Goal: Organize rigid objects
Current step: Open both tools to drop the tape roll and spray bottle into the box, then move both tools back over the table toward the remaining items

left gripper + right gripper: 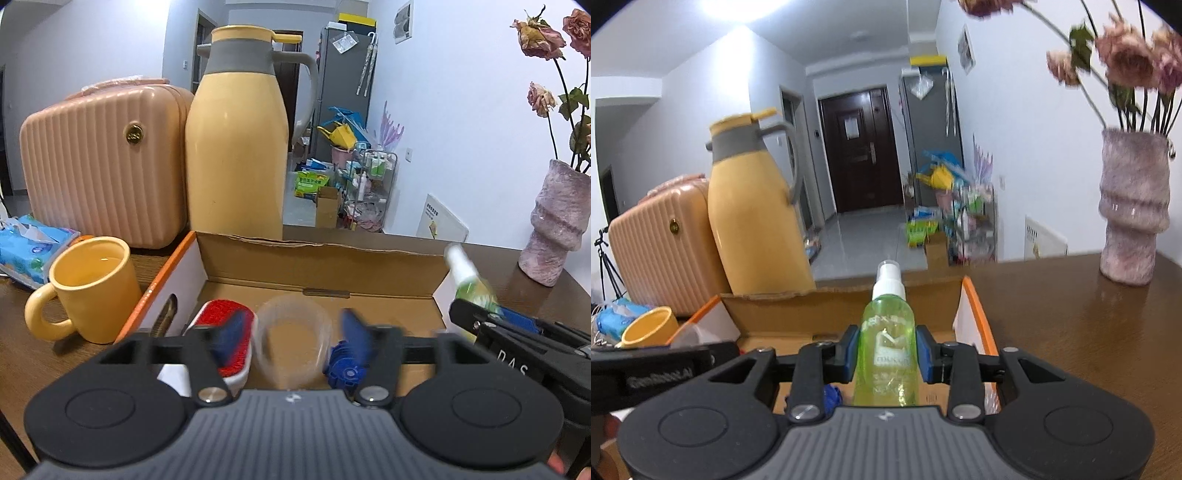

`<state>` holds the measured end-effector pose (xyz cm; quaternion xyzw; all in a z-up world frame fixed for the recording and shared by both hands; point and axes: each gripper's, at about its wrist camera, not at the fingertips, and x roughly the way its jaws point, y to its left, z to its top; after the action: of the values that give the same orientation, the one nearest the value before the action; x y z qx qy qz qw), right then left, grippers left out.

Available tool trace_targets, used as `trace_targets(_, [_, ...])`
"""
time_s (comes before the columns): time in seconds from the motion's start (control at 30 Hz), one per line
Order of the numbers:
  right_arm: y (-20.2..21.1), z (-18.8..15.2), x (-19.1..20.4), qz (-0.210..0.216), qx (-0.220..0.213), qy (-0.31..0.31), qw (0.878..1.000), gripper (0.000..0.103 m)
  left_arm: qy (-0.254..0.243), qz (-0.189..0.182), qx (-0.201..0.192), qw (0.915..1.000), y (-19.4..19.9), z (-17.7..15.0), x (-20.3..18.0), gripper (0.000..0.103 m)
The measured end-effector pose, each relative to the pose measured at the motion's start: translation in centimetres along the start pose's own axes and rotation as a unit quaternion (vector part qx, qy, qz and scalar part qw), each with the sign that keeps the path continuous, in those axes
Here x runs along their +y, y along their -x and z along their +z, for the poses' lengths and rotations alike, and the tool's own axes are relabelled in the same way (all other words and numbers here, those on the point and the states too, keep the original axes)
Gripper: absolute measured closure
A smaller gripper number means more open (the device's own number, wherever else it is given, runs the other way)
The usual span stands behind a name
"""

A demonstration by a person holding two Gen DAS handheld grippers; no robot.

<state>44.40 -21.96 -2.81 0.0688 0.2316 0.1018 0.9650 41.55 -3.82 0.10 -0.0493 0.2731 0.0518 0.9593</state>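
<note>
In the left wrist view my left gripper (294,334) hangs open over an open cardboard box (321,254). A clear plastic cup (293,343), blurred, sits between its blue pads with a small gap on each side. On the box floor lie a red-and-white brush (225,321) and a blue plastic part (347,373). My right gripper (886,350) is shut on a green spray bottle (886,332) with a white nozzle, held over the right half of the box (842,306). That bottle (469,280) also shows at the box's right wall in the left wrist view.
A yellow mug (92,288) stands left of the box, with a blue tissue pack (29,251) beyond it. A tall yellow thermos (236,147) and a pink ribbed case (103,166) stand behind. A pink vase (1134,221) with dried roses stands on the brown table at the right.
</note>
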Motion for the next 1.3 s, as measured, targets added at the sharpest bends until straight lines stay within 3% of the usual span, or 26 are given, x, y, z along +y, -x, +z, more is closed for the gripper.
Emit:
trace_targets(0.03, [0.1, 0.0, -0.1, -0.002, 0.002, -0.003, 1.0, 0.055, 0.001, 0.012, -0.007, 0.9999, 0.2, 0.0, 0.0, 0.006])
trace_targets(0.07, [0.1, 0.0, -0.2, -0.005, 0.003, -0.005, 1.0, 0.04, 0.003, 0.023, -0.014, 0.9996, 0.4, 0.0, 0.0, 0.002])
trace_targets(0.13, [0.5, 0.0, -0.3, -0.015, -0.006, -0.005, 1.0, 0.026, 0.009, 0.035, -0.019, 0.9992, 0.7, 0.0, 0.2, 0.0])
trace_targets(0.27, [0.9, 0.1, -0.2, -0.028, -0.015, -0.001, 0.999, 0.014, 0.021, 0.036, -0.013, 0.9991, 0.6, 0.2, 0.7, 0.0])
trace_targets(0.53, [1.2, 0.1, -0.3, -0.034, -0.016, 0.0, 0.999, 0.003, 0.024, 0.039, -0.012, 0.9989, 0.8, 0.3, 0.9, 0.0])
trace_targets(1.0, [4.4, -1.0, 0.6, -0.036, -0.041, 0.031, 0.998, 0.002, 0.02, 0.026, -0.038, 0.9988, 3.9, -0.5, 1.8, 0.0])
trace_targets(1.3, [7.8, -2.5, 1.2, -0.036, -0.066, 0.04, 0.996, 0.002, 0.008, 0.003, -0.076, 0.9971, 8.0, -2.4, 2.7, 0.0])
